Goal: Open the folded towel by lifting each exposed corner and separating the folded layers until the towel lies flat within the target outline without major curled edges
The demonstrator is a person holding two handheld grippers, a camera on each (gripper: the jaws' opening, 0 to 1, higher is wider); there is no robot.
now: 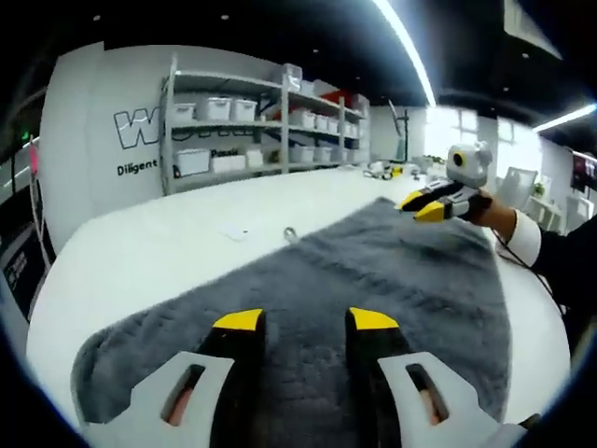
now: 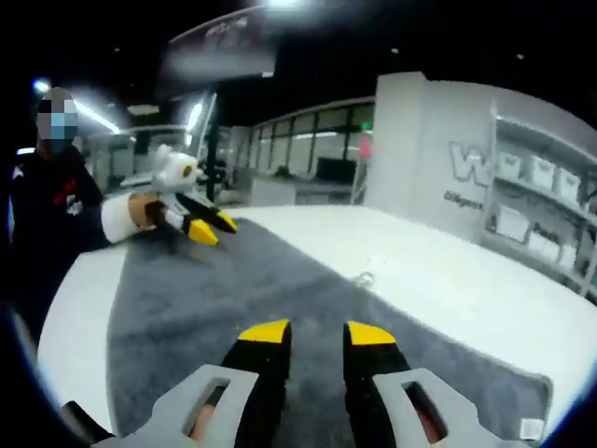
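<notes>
A big white table holds a grey towel. The towel lies spread out flat on it, under both grippers. Far behind stand shelves with white boxes. The left gripper hangs just over the near edge of the towel, its yellow-tipped jaws apart and holding nothing. The right gripper sits over the other end, jaws apart too, and empty.

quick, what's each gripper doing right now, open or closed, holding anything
Left gripper: open, jaws apart over the grey towel, holding nothing.
Right gripper: open, jaws apart above the towel, holding nothing.
</notes>
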